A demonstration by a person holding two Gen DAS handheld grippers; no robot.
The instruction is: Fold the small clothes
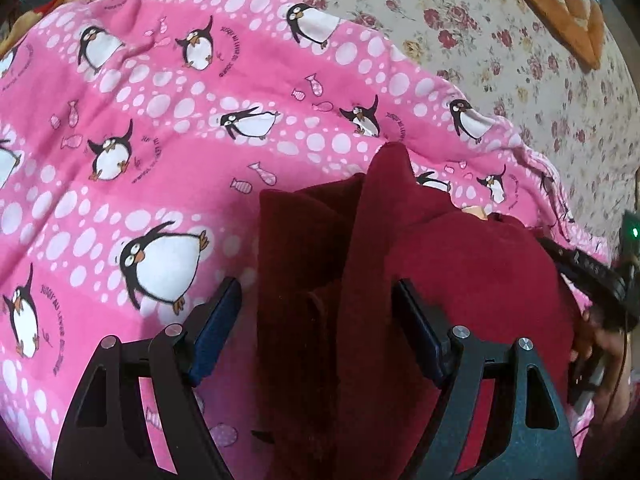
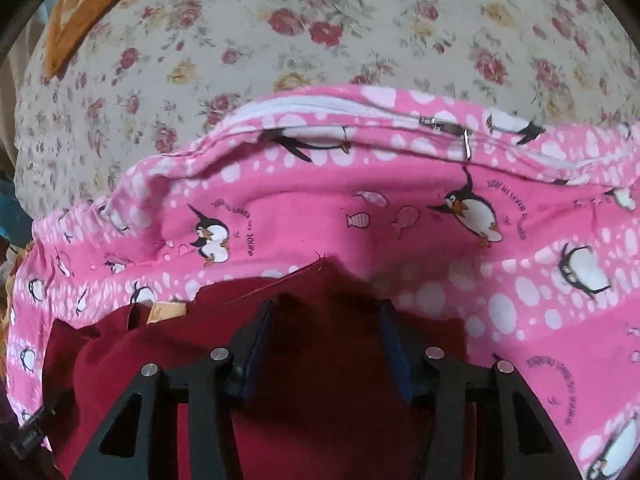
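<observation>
A small dark red garment [image 1: 460, 280] lies bunched on a pink penguin-print blanket [image 1: 160, 120]. In the left wrist view my left gripper [image 1: 316, 292] stands open, its two blue-padded fingers on either side of a raised fold of the red cloth. In the right wrist view the red garment [image 2: 320, 380] fills the space between the fingers of my right gripper [image 2: 326, 308], which is open with the cloth's pointed edge between and past the pads. The right gripper's black body shows at the left view's right edge [image 1: 592, 276].
The pink blanket [image 2: 360, 220] has a white zipper edge [image 2: 320, 116] at its far side. It lies on a cream floral bedsheet [image 2: 280, 32]. An orange-brown cushion [image 1: 560, 4] sits at the far corner of the bed.
</observation>
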